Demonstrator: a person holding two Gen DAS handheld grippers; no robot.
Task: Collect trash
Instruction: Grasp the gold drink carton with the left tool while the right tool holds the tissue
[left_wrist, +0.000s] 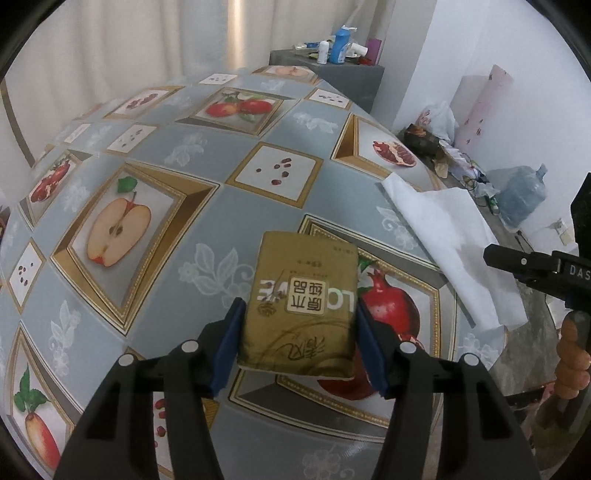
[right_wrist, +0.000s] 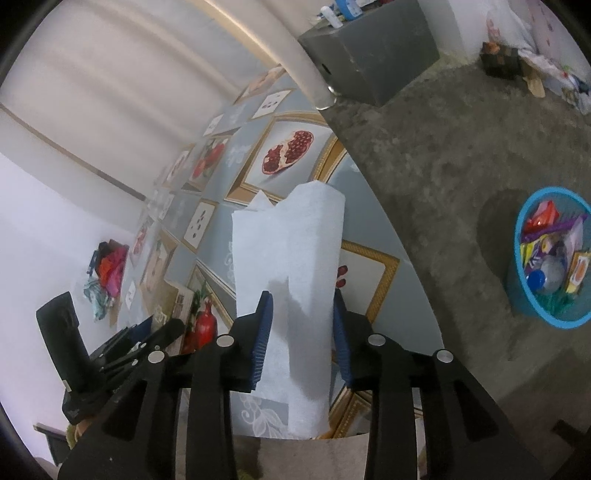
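Observation:
My left gripper (left_wrist: 298, 312) is shut on a gold tissue pack (left_wrist: 301, 295), its blue pads pressed on the pack's two long sides just above the fruit-print tablecloth (left_wrist: 166, 158). A white paper sheet (left_wrist: 443, 243) lies at the table's right edge and hangs over it. In the right wrist view the same paper sheet (right_wrist: 295, 258) curls up between the blue pads of my right gripper (right_wrist: 303, 325), whose jaws stand apart and loose around it. The right gripper (left_wrist: 517, 264) shows as a black finger at the right of the left wrist view.
A blue mesh trash basket (right_wrist: 517, 280) holding wrappers and a bottle stands on the concrete floor, right of the table. A grey cabinet (left_wrist: 354, 79) with bottles is behind the table. A water jug (left_wrist: 524, 199) and clutter sit along the wall. A hand (left_wrist: 572, 354) grips the right handle.

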